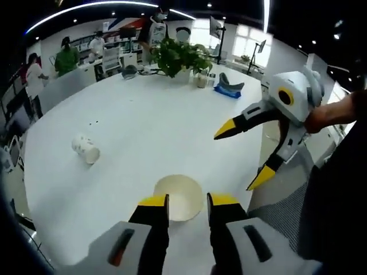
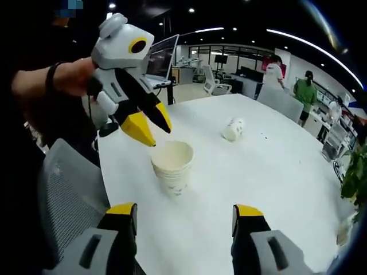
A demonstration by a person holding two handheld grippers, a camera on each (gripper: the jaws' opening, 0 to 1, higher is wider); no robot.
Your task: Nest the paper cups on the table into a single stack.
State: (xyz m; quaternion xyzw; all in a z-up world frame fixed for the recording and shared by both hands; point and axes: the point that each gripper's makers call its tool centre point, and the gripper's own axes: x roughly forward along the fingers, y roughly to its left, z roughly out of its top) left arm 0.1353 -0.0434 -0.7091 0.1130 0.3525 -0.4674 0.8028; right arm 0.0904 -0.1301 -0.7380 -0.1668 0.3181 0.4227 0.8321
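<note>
A stack of paper cups stands upright near the edge of the white bench, mouth up, placed where both hands can reach it and ready to take another cup. One loose cup lies on its side farther out on the bench, well apart from the stack; judging by the task, it is the one left to nest.

The left tool hovers just above the stack's rim with its jaws a little apart and nothing between them, seemingly having no hold on the stack. The right tool hangs short of the stack, jaws spread wide and empty, on the side nearer the chair.

The right gripper view shows the stack from the side, so the several nested rims can be made out. The left gripper view looks down into the top cup, showing it as a single open mouth, and also takes in a potted plant at the bench's far end.
</note>
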